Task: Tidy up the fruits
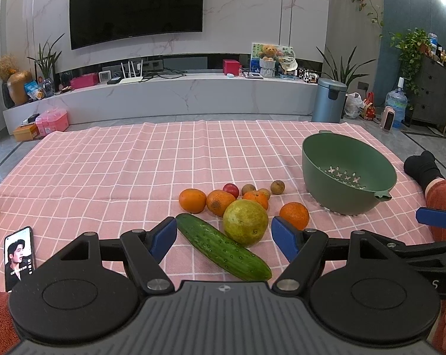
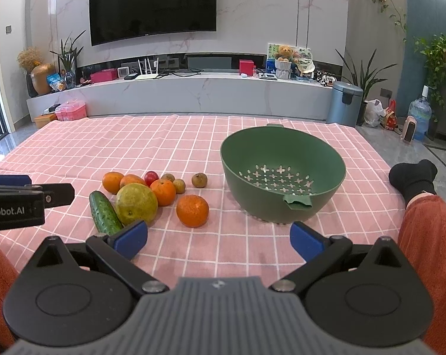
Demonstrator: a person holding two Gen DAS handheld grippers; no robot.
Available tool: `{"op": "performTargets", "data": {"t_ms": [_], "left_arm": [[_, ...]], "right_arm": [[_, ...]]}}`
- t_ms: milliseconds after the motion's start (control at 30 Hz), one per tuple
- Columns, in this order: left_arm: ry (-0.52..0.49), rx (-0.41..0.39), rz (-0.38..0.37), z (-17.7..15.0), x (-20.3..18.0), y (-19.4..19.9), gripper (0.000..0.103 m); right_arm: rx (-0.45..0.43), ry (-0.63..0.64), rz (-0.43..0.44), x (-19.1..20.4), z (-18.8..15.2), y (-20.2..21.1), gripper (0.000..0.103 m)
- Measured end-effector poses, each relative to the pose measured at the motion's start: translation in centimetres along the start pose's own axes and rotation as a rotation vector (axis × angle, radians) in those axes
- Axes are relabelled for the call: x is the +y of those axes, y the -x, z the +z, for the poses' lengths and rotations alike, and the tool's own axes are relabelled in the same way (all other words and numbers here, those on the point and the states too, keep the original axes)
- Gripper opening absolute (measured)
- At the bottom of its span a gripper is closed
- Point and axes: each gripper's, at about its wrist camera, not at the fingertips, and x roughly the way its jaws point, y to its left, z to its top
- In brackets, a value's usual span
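Observation:
A pile of fruit lies on the pink checked cloth (image 1: 104,171): a cucumber (image 1: 223,247), a large yellow-green citrus (image 1: 245,222), several oranges (image 1: 294,215), a red fruit (image 1: 231,190) and small brown fruits (image 1: 277,187). An empty green colander bowl (image 1: 348,173) stands to their right. My left gripper (image 1: 224,238) is open, its jaws either side of the cucumber and citrus, just short of them. My right gripper (image 2: 218,238) is open and empty, in front of one orange (image 2: 192,210) and the bowl (image 2: 282,174). The cucumber (image 2: 104,212) and citrus (image 2: 136,204) lie to its left.
A phone (image 1: 19,257) with a lit screen lies at the cloth's near left. A person's socked foot (image 2: 413,177) and red-trousered leg (image 2: 429,230) rest at the right edge. A TV unit, a bin (image 1: 329,100) and plants stand beyond the cloth.

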Motion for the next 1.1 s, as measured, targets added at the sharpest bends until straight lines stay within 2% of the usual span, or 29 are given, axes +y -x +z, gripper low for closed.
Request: {"op": "performTargets", "data": {"t_ms": [600, 833, 900, 1033, 1067, 1100], "left_arm": [[0.025, 0.032, -0.022, 0.2, 0.3, -0.4, 0.086], [0.141, 0.112, -0.058, 0.6, 2.2, -2.3, 0.085], [0.167, 0.136, -0.062, 0.7, 2.7, -3.2, 0.080], [0.272, 0.225, -0.059, 0.9, 3.9, -5.6, 0.079], [0.289, 0.246, -0.062, 0.8, 4.1, -6.4, 0.078], [0.307, 0.263, -0.069, 0.8, 4.4, -7.0, 0.078]], "right_arm": [[0.019, -0.006, 0.011, -0.3, -0.1, -0.6, 0.099], [0.061, 0.002, 0.014, -0.5, 0.1, -3.0, 0.099], [0.057, 0.002, 0.024, -0.5, 0.1, -3.7, 0.098], [0.048, 0.021, 0.066, -0.1, 0.1, -5.5, 0.098], [0.056, 0.024, 0.076, 0.0, 0.3, -6.0, 0.094], [0.067, 0.023, 0.090, 0.0, 0.5, -6.6, 0.086]]}}
